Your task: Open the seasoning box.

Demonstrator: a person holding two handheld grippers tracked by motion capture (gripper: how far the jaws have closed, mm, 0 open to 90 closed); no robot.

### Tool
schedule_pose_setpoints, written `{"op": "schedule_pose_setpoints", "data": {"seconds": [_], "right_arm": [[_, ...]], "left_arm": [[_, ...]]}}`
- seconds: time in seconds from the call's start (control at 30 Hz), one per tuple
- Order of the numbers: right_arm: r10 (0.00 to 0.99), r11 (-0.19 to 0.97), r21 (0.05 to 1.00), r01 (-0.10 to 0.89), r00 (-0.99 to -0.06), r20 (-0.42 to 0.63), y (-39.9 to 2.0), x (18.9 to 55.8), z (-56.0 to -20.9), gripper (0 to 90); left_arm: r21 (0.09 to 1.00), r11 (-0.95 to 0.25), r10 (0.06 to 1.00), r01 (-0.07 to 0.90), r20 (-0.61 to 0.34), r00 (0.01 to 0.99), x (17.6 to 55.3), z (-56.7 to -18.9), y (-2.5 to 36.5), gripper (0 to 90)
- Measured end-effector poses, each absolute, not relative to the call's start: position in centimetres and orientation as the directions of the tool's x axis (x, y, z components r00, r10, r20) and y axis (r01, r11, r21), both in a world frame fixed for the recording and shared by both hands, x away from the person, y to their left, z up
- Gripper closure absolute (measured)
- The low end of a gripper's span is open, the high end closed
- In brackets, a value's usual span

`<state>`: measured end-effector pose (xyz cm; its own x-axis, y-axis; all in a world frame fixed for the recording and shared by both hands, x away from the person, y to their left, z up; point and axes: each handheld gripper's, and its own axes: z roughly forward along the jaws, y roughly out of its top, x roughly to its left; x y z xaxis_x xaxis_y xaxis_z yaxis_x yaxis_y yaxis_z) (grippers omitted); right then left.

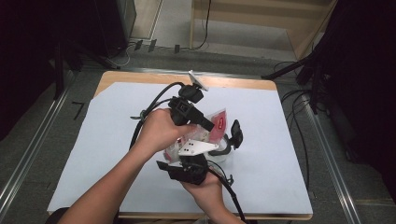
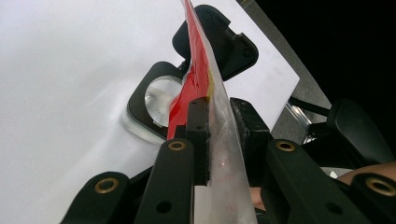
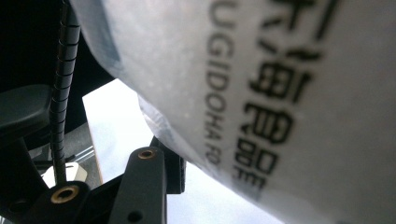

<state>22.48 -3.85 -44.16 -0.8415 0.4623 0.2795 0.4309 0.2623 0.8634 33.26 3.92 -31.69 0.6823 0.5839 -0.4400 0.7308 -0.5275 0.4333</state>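
Note:
A clear plastic bag (image 1: 217, 122) with red print and black lettering is held up between both grippers over the middle of the table. My left gripper (image 1: 209, 125) reaches in from the left; in the left gripper view its pads (image 2: 198, 126) are shut on the bag's thin edge (image 2: 205, 79). My right gripper (image 1: 191, 143), with its grey plate on top, comes up from below. In the right gripper view the bag (image 3: 280, 93) lies against its left finger (image 3: 170, 165), and the other finger is hidden behind the bag. Under the bag stands a small clear container (image 1: 225, 148) with its black flip lid (image 1: 236, 133) open.
A white sheet (image 1: 116, 140) covers the wooden table (image 1: 140, 74). Black cables (image 1: 149, 112) trail from both grippers across it. The container's round opening (image 2: 159, 95) and its lid (image 2: 224, 44) sit just beyond the left jaws. Stands and cables line the floor on both sides.

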Motion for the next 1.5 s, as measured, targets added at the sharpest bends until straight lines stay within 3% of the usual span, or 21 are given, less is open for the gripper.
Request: {"op": "schedule_pose_setpoints", "data": {"seconds": [0.4, 0.73, 1.5], "right_arm": [[0.455, 0.279, 0.864, 0.419, -0.850, 0.266, -3.7, 22.3, -44.2, 63.6], [0.445, 0.314, 0.856, 0.411, -0.860, 0.250, -3.2, 22.1, -44.5, 63.8], [0.430, 0.301, 0.851, 0.430, -0.858, 0.281, -3.3, 22.2, -44.3, 63.8]], "left_arm": [[0.445, -0.526, 0.579, 0.725, -0.437, 0.688, 33.0, -31.8, 4.5, 79.6], [0.481, -0.462, 0.560, 0.746, -0.494, 0.665, 32.7, -32.6, 6.0, 78.8], [0.493, -0.467, 0.558, 0.734, -0.480, 0.677, 32.5, -32.7, 5.6, 75.6]]}}
